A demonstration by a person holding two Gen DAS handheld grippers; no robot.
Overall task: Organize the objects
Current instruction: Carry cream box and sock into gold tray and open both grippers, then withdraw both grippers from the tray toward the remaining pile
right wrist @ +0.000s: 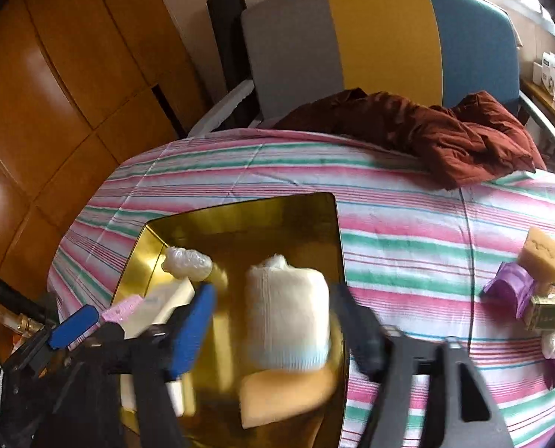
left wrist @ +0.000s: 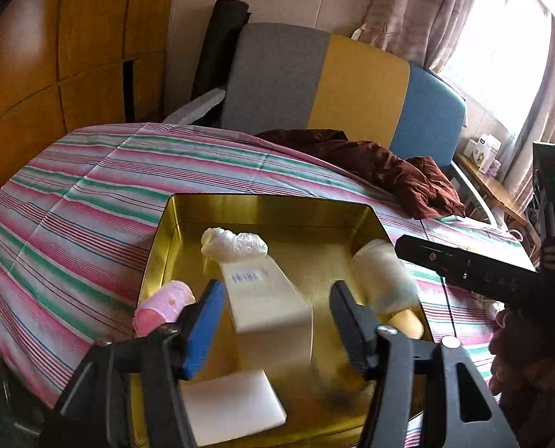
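Observation:
A gold tin tray (left wrist: 187, 209) (right wrist: 240, 209) lies on the striped bedspread. It holds a white box with a barcode (left wrist: 266, 298), a crumpled plastic wrap (left wrist: 236, 242) (right wrist: 187, 261), a pink roll (left wrist: 165, 306), a white block (left wrist: 232, 407), a white cloth roll (left wrist: 385, 276) (right wrist: 288, 317) and a yellow sponge (right wrist: 284, 392). My left gripper (left wrist: 277, 332) is open above the tray, its jaws on either side of the white box and apart from it. My right gripper (right wrist: 273, 332) is open, its jaws on either side of the white cloth roll without gripping it.
A dark red cloth (left wrist: 382, 164) (right wrist: 445, 134) lies at the bed's far edge before a grey, yellow and blue headboard (left wrist: 333, 86). Loose items, a tan sponge (right wrist: 542, 254), a purple packet (right wrist: 508, 287) and a small box (right wrist: 549, 313), lie on the bedspread at right. A wooden wardrobe (left wrist: 53, 56) stands at left.

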